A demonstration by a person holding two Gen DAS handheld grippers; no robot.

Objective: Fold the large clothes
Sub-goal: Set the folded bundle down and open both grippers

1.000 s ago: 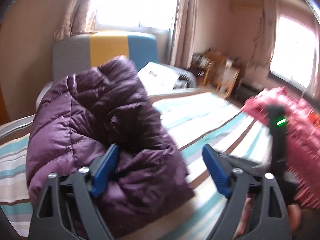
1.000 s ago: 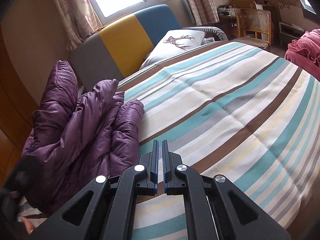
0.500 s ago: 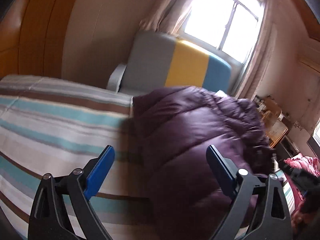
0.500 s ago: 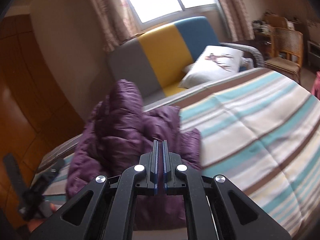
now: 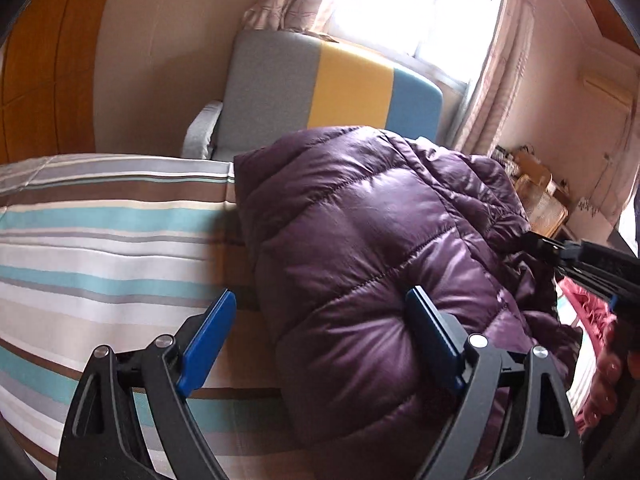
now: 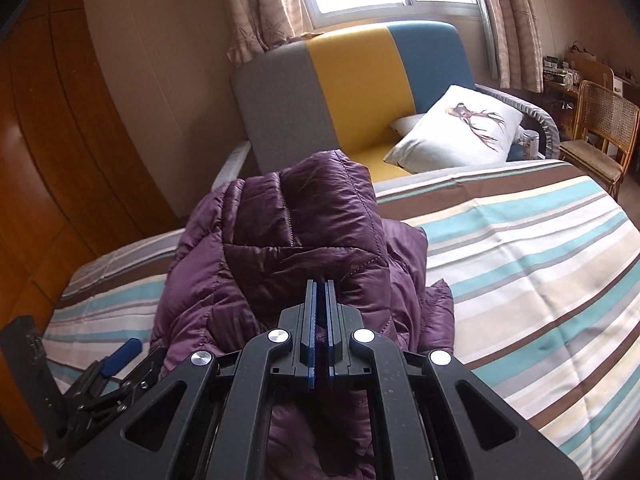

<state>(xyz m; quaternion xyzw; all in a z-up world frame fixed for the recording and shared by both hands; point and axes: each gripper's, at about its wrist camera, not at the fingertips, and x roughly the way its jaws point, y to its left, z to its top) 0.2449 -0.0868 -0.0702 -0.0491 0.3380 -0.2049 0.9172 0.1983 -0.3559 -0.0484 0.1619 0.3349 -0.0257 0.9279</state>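
A purple quilted puffer jacket (image 5: 372, 248) lies bunched in a thick heap on the striped bed (image 5: 100, 240). My left gripper (image 5: 320, 320) is open, its right blue pad resting against the jacket's near edge and its left pad over bare bedcover. The jacket also shows in the right wrist view (image 6: 304, 248), piled up right in front of my right gripper (image 6: 320, 286). The right gripper's blue pads are pressed together at the jacket's top fold, with no cloth visibly between them. The left gripper appears low at the left of the right wrist view (image 6: 116, 360).
A grey, yellow and blue sofa (image 6: 360, 88) with a white deer-print pillow (image 6: 460, 132) stands behind the bed. A wicker chair (image 6: 600, 128) is at the far right. A red garment (image 5: 588, 320) lies beyond the jacket. A wooden wardrobe (image 6: 48, 160) lines the left wall.
The left gripper swung round from the jacket's right side to its left edge. The right gripper turned from the bare bedcover towards the jacket and came close to it, staying shut.
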